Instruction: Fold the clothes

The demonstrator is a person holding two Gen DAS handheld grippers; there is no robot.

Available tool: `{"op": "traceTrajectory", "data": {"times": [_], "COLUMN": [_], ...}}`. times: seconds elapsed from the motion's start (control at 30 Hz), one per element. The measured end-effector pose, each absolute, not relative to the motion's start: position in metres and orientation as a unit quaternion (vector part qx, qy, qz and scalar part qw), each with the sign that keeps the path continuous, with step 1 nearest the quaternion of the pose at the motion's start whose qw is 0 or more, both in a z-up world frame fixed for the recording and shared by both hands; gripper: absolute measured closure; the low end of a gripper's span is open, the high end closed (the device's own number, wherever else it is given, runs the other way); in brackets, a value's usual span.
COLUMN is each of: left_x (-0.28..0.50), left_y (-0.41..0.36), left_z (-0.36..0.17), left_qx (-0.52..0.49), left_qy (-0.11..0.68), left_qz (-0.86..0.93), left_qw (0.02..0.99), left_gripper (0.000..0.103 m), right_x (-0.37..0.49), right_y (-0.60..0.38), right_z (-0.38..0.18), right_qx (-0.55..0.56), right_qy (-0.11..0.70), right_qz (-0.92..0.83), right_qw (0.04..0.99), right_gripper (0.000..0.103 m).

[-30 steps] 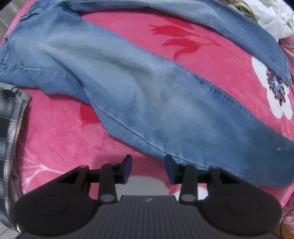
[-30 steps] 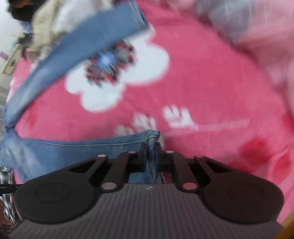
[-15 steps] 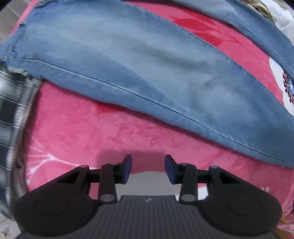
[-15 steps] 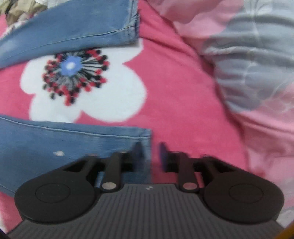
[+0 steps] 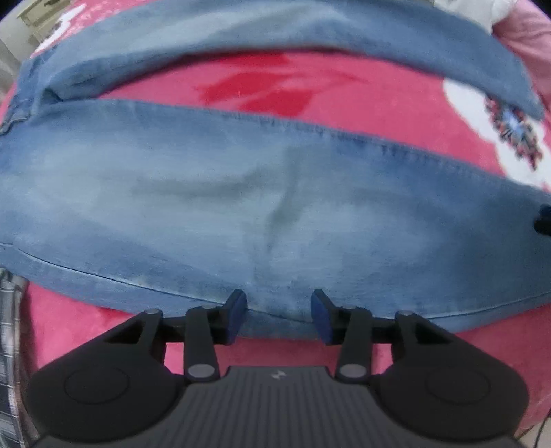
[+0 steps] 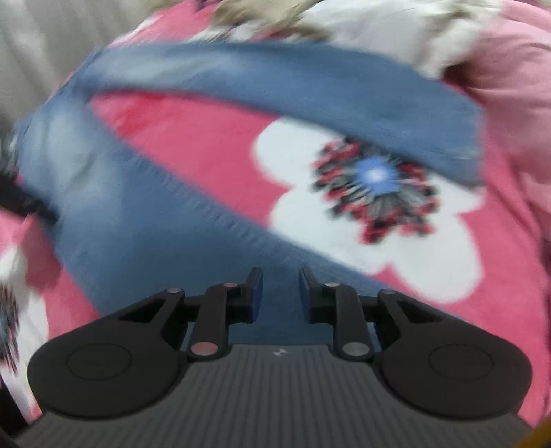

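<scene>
Jeans (image 5: 241, 206) spread across pink floral blanket (image 5: 86, 327), legs splayed. Left gripper (image 5: 279, 312) gaping at near leg's hem-side edge, gripping nothing. Right gripper (image 6: 277, 293) parted over denim, empty. Plaid cloth (image 5: 8, 327) at blanket's left edge.

The jeans (image 5: 241, 193) ahead of the left claw (image 5: 278, 312) are washed blue denim, palest grey-blue through the middle of the leg and darker blue toward the seams and hem. Under them lies a hot-pink blanket (image 5: 396, 103) with deeper red leaf shapes beyond the near leg. To the right sits a white flower print (image 6: 378, 224) whose centre is a bright blue dot ringed by red and black spokes. The claw bodies are matte black with dark blue pads (image 5: 237, 310). At the far left edge shows a grey-and-white plaid cloth (image 5: 8, 344). Beyond the right claw (image 6: 278, 293), pale pink fabric (image 6: 509, 86) and white and beige clothing (image 6: 361, 17) are blurred.
</scene>
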State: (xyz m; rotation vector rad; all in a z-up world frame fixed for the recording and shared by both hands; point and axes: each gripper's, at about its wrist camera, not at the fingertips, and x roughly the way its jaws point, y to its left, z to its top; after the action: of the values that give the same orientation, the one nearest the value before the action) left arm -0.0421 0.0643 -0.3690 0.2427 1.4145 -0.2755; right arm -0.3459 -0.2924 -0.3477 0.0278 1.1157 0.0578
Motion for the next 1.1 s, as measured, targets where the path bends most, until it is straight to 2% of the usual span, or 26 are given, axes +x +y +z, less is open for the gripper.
{"op": "traceTrajectory", "data": {"times": [0.13,0.17,0.2,0.33,0.4,0.53,0.7,0.87,1.1], "left_x": [-0.039,-0.039,-0.039,-0.039,-0.037,-0.032,-0.02,-0.003,0.018], "left_y": [0.08,0.085,0.094,0.137,0.167,0.225,0.275,0.307,0.322], "left_z": [-0.366,-0.363,-0.359,-0.341,-0.333,-0.334,-0.349,-0.373,-0.378], "left_qx": [0.072,0.063,0.05,-0.017,-0.049,-0.112,-0.205,-0.269,-0.326], "left_qy": [0.655,0.656,0.658,0.647,0.633,0.608,0.575,0.561,0.525], "left_qz": [-0.115,-0.108,-0.096,-0.04,0.003,0.076,0.095,0.098,0.086], "left_qw": [0.743,0.744,0.746,0.761,0.773,0.783,0.786,0.777,0.781], "left_gripper": [0.058,0.058,0.058,0.058,0.056,0.055,0.055,0.058,0.065], "right_x": [-0.388,-0.399,-0.411,-0.425,-0.412,-0.378,-0.38,-0.407,-0.437], "right_y": [-0.355,-0.373,-0.389,-0.408,-0.397,-0.36,-0.305,-0.275,-0.265], "right_z": [-0.349,-0.342,-0.335,-0.307,-0.295,-0.301,-0.362,-0.382,-0.386], "right_qx": [0.071,0.081,0.084,0.084,0.144,0.336,0.602,0.697,0.743], "right_qy": [0.575,0.589,0.603,0.617,0.593,0.539,0.489,0.412,0.299], "right_qz": [-0.072,-0.107,-0.145,-0.199,-0.178,-0.107,-0.095,-0.168,-0.248], "right_qw": [0.812,0.797,0.78,0.757,0.772,0.765,0.624,0.563,0.544], "right_gripper": [0.083,0.087,0.081,0.079,0.078,0.073,0.071,0.07,0.07]}}
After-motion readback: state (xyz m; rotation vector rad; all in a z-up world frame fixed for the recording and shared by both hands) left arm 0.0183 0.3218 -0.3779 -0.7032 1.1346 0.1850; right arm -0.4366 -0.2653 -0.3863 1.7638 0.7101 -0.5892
